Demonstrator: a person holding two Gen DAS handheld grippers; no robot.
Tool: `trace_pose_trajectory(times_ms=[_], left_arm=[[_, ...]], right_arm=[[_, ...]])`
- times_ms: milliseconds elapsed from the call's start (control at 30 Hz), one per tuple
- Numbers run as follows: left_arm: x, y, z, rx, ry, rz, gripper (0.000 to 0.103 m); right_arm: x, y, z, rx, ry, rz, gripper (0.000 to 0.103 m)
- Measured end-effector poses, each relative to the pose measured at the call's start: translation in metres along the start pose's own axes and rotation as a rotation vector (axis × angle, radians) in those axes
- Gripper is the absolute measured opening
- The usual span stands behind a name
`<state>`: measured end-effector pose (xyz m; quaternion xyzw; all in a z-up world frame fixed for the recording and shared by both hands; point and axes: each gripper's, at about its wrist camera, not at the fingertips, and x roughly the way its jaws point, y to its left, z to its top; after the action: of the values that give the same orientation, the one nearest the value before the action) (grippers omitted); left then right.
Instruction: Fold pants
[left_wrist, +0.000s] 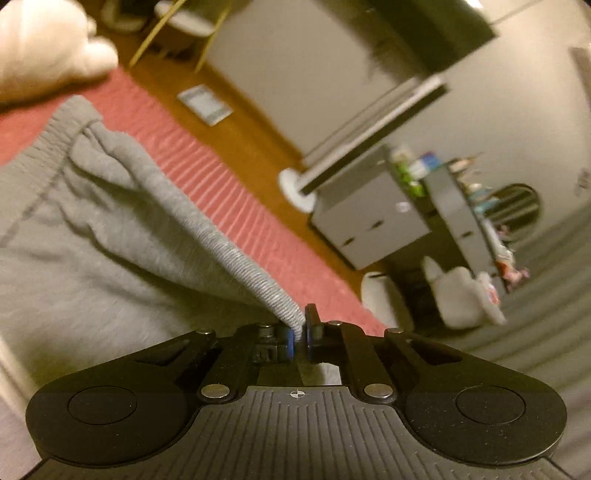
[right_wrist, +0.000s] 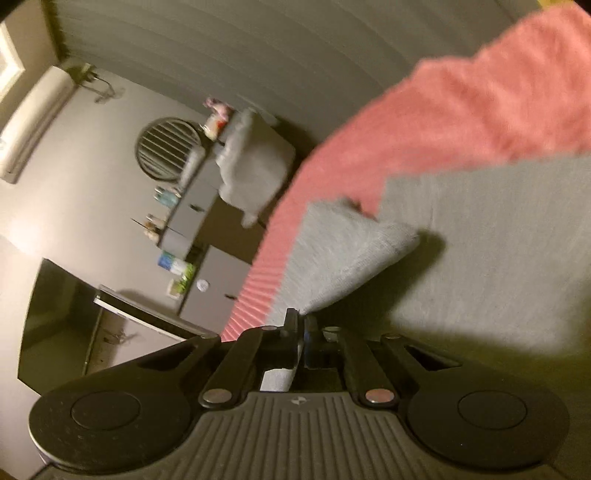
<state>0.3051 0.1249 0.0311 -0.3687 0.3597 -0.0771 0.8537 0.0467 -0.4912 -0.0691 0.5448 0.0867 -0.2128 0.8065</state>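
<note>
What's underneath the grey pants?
A pink ribbed blanket shows around the grey pants. Whatever lies beneath the pants themselves is covered, and so is whatever lies under the blanket.

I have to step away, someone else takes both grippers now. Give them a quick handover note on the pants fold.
Left gripper: jaws shut on the ribbed waistband of the grey pants, lifting it off the pink blanket.
Right gripper: jaws shut on a pants edge near a ribbed cuff, also raised.
Done: both ends gripped and lifted.
Left: carry the fold over, lay it flat, release. No finished fold shows yet.
</note>
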Motion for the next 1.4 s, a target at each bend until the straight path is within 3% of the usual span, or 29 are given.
trace_pose_trajectory(times_ms=[67,167,267,367,467,500,567,633,667,767,833,933,1000,1033,1233,1400], left_arm=[[-0.035,0.005,-0.02,0.019,-0.025,-0.044,0.008],[-0.08,0.019,-0.059,0.031,-0.036,-0.047,0.008],[-0.104,0.044,-0.104,0.02,-0.029,0.0,0.008],[-0.109,0.07,-0.143,0.025,0.012,0.117,0.008],[-0.117,0.087,-0.159,0.006,0.024,0.156,0.008],[-0.119,0.085,-0.158,0.007,0.017,0.162,0.008],[-0.127,0.084,-0.155,0.021,-0.028,0.184,0.021],[-0.133,0.085,-0.148,0.009,-0.072,0.208,0.068],[-0.136,0.085,-0.142,-0.013,-0.105,0.222,0.076],[-0.141,0.089,-0.128,-0.042,-0.158,0.231,0.081],[-0.135,0.093,-0.124,-0.034,-0.152,0.257,0.092],[-0.121,0.105,-0.128,-0.06,-0.118,0.282,0.092],[-0.109,0.113,-0.127,-0.079,-0.086,0.278,0.092],[-0.103,0.116,-0.125,-0.082,-0.082,0.284,0.091],[-0.079,0.118,-0.116,-0.077,-0.104,0.265,0.09],[-0.066,0.132,-0.106,-0.172,-0.141,0.244,0.088]], right_arm=[[-0.019,0.0,0.006,0.003,-0.029,-0.007,0.003],[-0.048,-0.009,0.013,-0.004,-0.041,-0.023,0.003],[-0.077,-0.022,0.015,-0.021,-0.048,-0.056,0.003],[-0.095,-0.038,0.019,-0.048,-0.048,-0.114,0.003],[-0.103,-0.05,0.019,-0.036,-0.035,-0.165,0.003],[-0.106,-0.052,0.019,-0.046,-0.037,-0.182,0.002],[-0.111,-0.055,0.018,-0.076,-0.051,-0.204,0.004],[-0.109,-0.062,0.019,-0.042,-0.02,-0.194,0.006],[-0.107,-0.067,0.019,-0.008,0.004,-0.186,0.008],[-0.103,-0.077,0.014,0.036,0.057,-0.172,0.021],[-0.099,-0.083,0.009,0.043,0.085,-0.17,0.025],[-0.094,-0.093,0.007,0.114,0.11,-0.13,0.029],[-0.092,-0.096,0.008,0.145,0.119,-0.1,0.041],[-0.091,-0.098,0.008,0.156,0.122,-0.081,0.042],[-0.075,-0.097,0.008,0.151,0.135,-0.035,0.044],[-0.057,-0.086,0.012,0.094,0.132,-0.033,0.045]])
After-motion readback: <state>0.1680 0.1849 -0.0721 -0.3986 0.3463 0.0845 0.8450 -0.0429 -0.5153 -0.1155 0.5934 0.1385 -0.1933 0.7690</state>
